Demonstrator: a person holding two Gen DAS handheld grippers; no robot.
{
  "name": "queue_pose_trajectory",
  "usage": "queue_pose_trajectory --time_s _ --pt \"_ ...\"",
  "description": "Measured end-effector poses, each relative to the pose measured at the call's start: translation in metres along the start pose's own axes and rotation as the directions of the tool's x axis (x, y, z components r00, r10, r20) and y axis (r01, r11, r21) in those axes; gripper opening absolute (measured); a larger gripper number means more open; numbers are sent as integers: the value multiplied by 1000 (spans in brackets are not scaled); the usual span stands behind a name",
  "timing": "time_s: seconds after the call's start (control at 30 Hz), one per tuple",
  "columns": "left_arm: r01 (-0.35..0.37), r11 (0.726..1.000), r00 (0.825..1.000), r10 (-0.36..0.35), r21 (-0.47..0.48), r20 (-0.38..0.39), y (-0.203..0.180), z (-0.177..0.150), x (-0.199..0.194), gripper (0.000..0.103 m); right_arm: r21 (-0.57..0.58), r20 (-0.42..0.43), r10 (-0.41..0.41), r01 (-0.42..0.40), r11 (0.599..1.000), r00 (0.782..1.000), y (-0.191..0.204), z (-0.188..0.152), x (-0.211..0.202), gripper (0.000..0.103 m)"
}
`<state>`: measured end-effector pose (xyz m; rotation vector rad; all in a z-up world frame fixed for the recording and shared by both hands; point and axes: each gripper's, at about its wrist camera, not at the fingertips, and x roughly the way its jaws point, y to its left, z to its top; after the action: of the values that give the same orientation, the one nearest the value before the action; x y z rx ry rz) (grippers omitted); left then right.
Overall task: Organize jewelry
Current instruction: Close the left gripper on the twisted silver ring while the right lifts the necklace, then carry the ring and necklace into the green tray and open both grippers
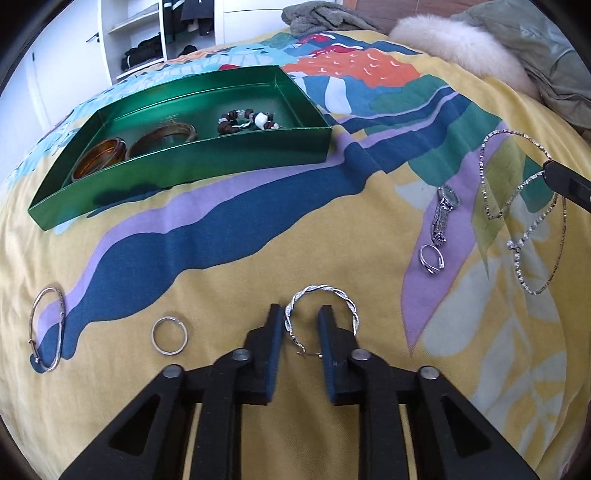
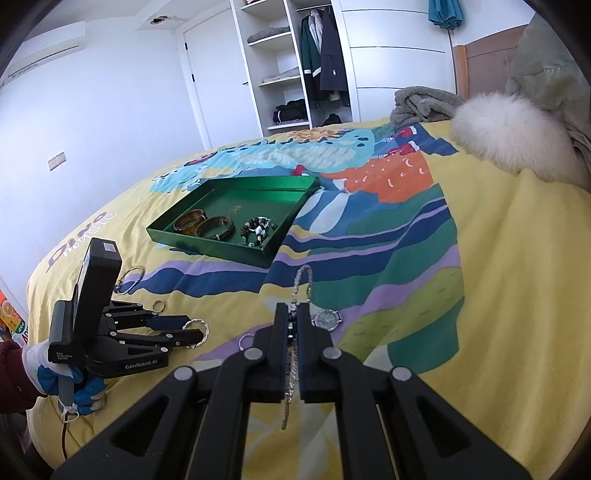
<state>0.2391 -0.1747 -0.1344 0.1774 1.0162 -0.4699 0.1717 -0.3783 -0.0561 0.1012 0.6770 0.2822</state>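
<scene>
My left gripper [image 1: 301,317] points down at the bedspread, its jaws a little apart. The left side of a twisted silver hoop earring [image 1: 317,290] lies between them, against the left pad; the right finger covers part of the hoop. My right gripper [image 2: 293,314] is shut on a silver chain necklace [image 2: 303,280], which loops above the jaws and dangles below them. In the left wrist view the necklace [image 1: 491,162] hangs from the right fingertips [image 1: 554,171]. A green tray [image 1: 184,162] holds two amber bangles [image 1: 99,157] and a bead bracelet [image 1: 247,120].
Loose on the patterned spread lie a silver watch [image 1: 445,214], a crossover ring [image 1: 430,258], a plain ring [image 1: 169,336] and a thin bangle [image 1: 48,328]. A fur-trimmed coat [image 1: 461,48] and grey garment [image 1: 317,18] lie at the far edge. A gloved hand [image 2: 55,373] holds the left gripper.
</scene>
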Motion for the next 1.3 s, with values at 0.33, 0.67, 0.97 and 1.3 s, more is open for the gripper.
queue_pose_trajectory --time_s 0.33,0.67,0.97,1.3 --pt "0 1000 999 0 -4 52 -3 -6 -19 6 5 6 0 0 1000 1000 5 -1 -3 4" --pt "30 998 985 -20 -57 169 22 10 -71 6 -57 41 5 -3 998 999 39 27 -14 4" --pt "-36 989 967 70 -141 243 95 59 -99 6 -83 93 36 -28 996 995 76 89 21 4" --pt "-92 986 972 120 -142 203 138 129 -48 6 -39 102 7 -3 999 995 92 158 123 4"
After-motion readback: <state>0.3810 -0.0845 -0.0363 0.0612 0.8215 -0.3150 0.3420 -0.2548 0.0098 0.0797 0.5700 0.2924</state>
